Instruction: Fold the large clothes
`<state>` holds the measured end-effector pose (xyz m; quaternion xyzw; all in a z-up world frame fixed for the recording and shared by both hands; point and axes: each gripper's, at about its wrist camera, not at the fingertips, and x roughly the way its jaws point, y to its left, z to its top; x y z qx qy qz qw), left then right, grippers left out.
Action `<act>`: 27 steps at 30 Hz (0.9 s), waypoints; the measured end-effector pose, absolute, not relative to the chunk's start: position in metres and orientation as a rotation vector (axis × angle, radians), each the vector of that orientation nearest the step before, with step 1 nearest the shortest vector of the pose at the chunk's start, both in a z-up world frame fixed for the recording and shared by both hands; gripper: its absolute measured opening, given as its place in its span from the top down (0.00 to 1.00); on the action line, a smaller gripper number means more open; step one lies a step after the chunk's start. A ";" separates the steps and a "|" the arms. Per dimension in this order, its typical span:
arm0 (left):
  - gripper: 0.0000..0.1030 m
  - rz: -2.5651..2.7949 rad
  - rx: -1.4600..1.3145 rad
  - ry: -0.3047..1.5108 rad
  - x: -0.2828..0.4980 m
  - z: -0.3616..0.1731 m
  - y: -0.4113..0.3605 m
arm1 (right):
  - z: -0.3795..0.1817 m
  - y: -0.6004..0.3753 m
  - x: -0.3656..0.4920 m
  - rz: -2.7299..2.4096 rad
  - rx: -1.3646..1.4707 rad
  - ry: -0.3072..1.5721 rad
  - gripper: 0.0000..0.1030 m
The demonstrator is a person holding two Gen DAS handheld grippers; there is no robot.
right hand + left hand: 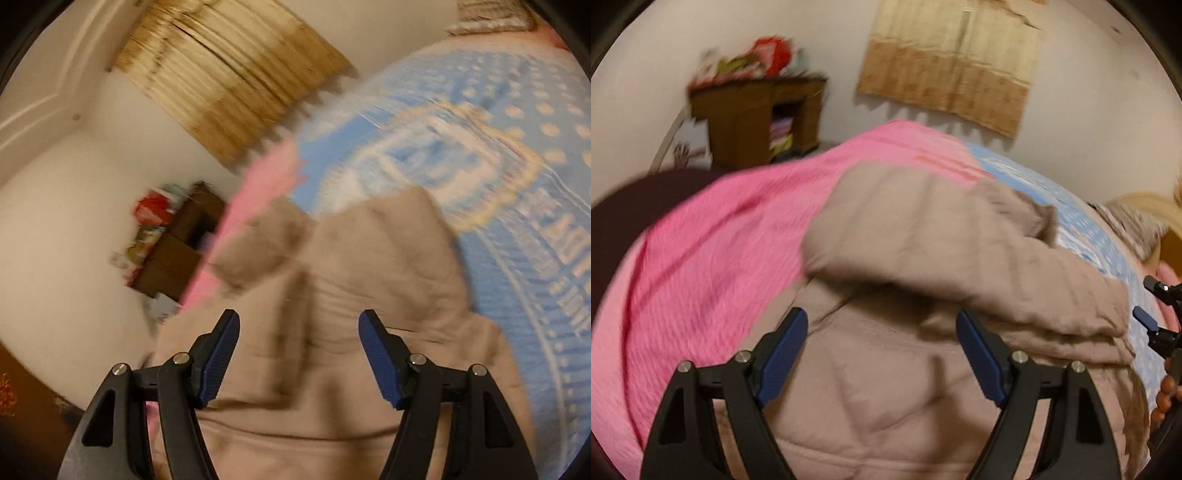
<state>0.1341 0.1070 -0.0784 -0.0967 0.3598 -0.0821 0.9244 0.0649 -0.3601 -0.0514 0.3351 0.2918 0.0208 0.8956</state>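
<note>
both tools gape empty: left tool (882, 354) and right tool (299, 354) hover over the beige quilted jacket (923, 258), spread flat on the bed (701, 258) for folding, one part already doubled over.

matt quilted cloth jacket (905, 236) on ribbed pink blanket (713, 251).

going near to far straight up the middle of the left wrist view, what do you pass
left gripper, jaws open with nothing between them → beige quilted garment → its folded-over part → pink blanket → white wall
</note>
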 end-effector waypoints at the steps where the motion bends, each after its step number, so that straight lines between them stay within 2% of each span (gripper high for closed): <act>1: 0.18 -0.161 -0.218 0.756 0.134 -0.087 0.110 | -0.051 -0.348 0.076 0.061 0.662 0.657 0.34; 5: 0.19 -0.161 -0.205 0.760 0.127 -0.095 0.100 | -0.066 -0.303 0.106 0.045 0.471 0.763 0.34; 8: 0.18 -0.162 -0.183 0.771 0.128 -0.097 0.090 | -0.101 -0.281 0.123 -0.018 0.299 0.861 0.34; 9: 0.18 -0.163 -0.182 0.786 0.129 -0.098 0.088 | -0.111 -0.279 0.125 -0.029 0.270 0.843 0.34; 14: 0.18 -0.237 -0.124 0.854 0.129 -0.080 0.093 | -0.098 -0.278 0.128 -0.046 0.259 0.906 0.34; 19: 0.17 -0.372 0.003 0.777 0.069 -0.041 0.144 | -0.049 -0.308 0.032 0.076 0.367 0.750 0.34; 20: 0.15 -0.381 0.034 0.766 0.054 -0.038 0.155 | -0.045 -0.315 0.004 0.093 0.381 0.735 0.33; 23: 0.07 -0.424 0.058 0.760 0.010 -0.042 0.185 | -0.049 -0.334 -0.061 0.124 0.433 0.736 0.26; 27: 0.06 -0.459 0.059 0.828 -0.030 -0.068 0.207 | -0.076 -0.354 -0.146 0.095 0.530 0.803 0.25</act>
